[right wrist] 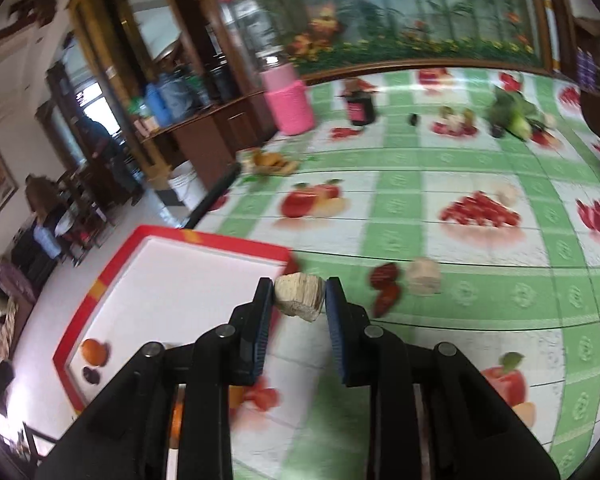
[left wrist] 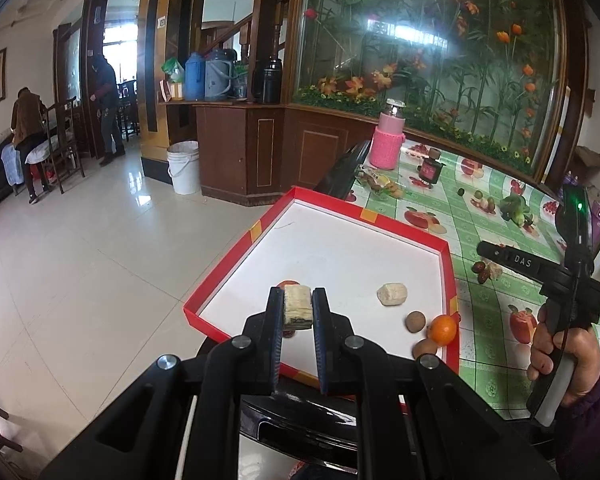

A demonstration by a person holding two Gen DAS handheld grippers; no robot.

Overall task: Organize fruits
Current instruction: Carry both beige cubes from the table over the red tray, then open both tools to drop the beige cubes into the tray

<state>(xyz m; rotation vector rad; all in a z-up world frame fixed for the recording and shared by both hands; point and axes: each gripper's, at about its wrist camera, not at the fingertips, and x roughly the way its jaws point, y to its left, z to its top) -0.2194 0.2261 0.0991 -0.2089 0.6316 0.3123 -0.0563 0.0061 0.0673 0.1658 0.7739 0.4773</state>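
My left gripper (left wrist: 298, 300) is shut on a pale cut chunk of fruit (left wrist: 298, 307) and holds it above the white floor of the red-rimmed tray (left wrist: 236, 256). In the tray lie another pale chunk (left wrist: 392, 294), a brown round fruit (left wrist: 415, 321), an orange (left wrist: 443, 330) and a red fruit (left wrist: 288, 282) partly hidden behind the held chunk. My right gripper (right wrist: 299, 294) is shut on a pale chunk (right wrist: 299, 297) above the tray's corner (right wrist: 288, 258). Red dates (right wrist: 386, 284) and a pale chunk (right wrist: 422, 276) lie on the tablecloth beside it.
A pink-sleeved bottle (left wrist: 387, 140), a dark jar (left wrist: 430, 168), snack wrappers (left wrist: 378, 182) and green vegetables (left wrist: 514, 208) stand farther back on the fruit-print tablecloth (right wrist: 420, 200). The tray overhangs the table's left edge above a tiled floor (left wrist: 100, 260). A glass cabinet lies behind.
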